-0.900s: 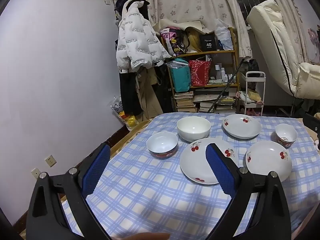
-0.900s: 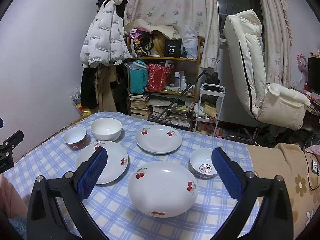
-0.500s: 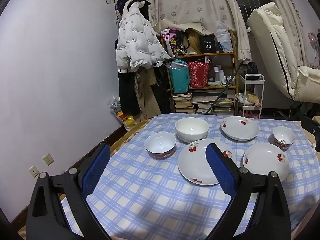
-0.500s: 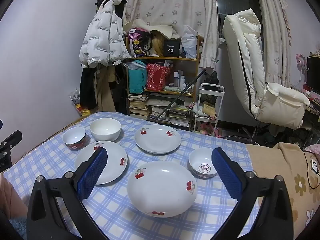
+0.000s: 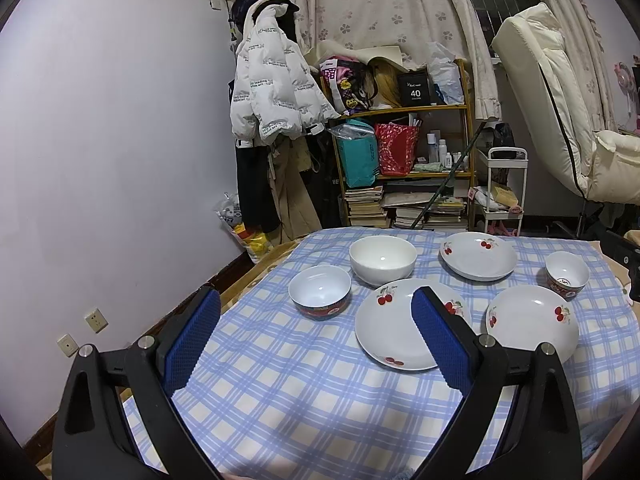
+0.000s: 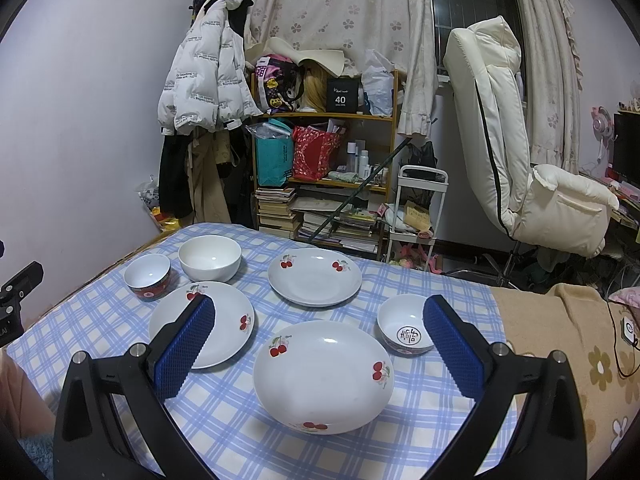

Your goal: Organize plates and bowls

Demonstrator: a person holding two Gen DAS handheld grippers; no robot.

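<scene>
Left tongs are hanging wide open, nothing between the blue pads, tilted down over the near-left part of the worktop. Right tongs are also gaping fully, empty, pitched down over the near-right part.

Right wrist view, clock-face from picture centre: the near cherry plate is sitting at 6 o'clock, framed between the right pads but not touched. The small bowl with a red seal mark is lying at 4 o'clock, just beside the right-hand pad in the picture. The left cherry plate is sitting at 8 o'clock, partly hidden behind the left-hand pad. The far cherry plate is resting just below centre, past the near one. The plain white bowl is standing at 9 o'clock, with the red-banded small bowl just beside it, further out toward 8.

All six pieces are standing apart, upright, none stacked, on a blue-and-white check cloth.

Left wrist view: same layout, red-banded small bowl and left cherry plate nearest the left tongs.

Beyond the worktop: cluttered shelf at 12, white puffer jacket at 11, cream recliner at 2.
</scene>
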